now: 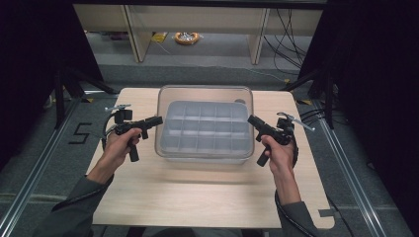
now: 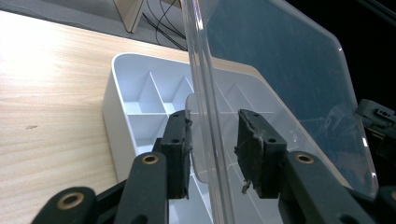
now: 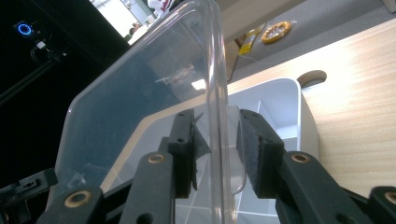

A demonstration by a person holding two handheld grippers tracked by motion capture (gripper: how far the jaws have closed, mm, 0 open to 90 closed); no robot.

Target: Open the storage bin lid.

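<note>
Clear rectangular plastic lid [image 1: 205,96] held level just above white compartmented plastic organiser tray [image 1: 206,129] at table centre. Left gripper [image 1: 157,119] pinching lid's left short edge, right gripper [image 1: 251,120] pinching its right; long axis spanning between them. No readable writing on lid or tray.

Light wood desk [image 1: 163,197], rounded corners; white divided tray [image 1: 205,129] sits mid-desk toward far edge.
</note>
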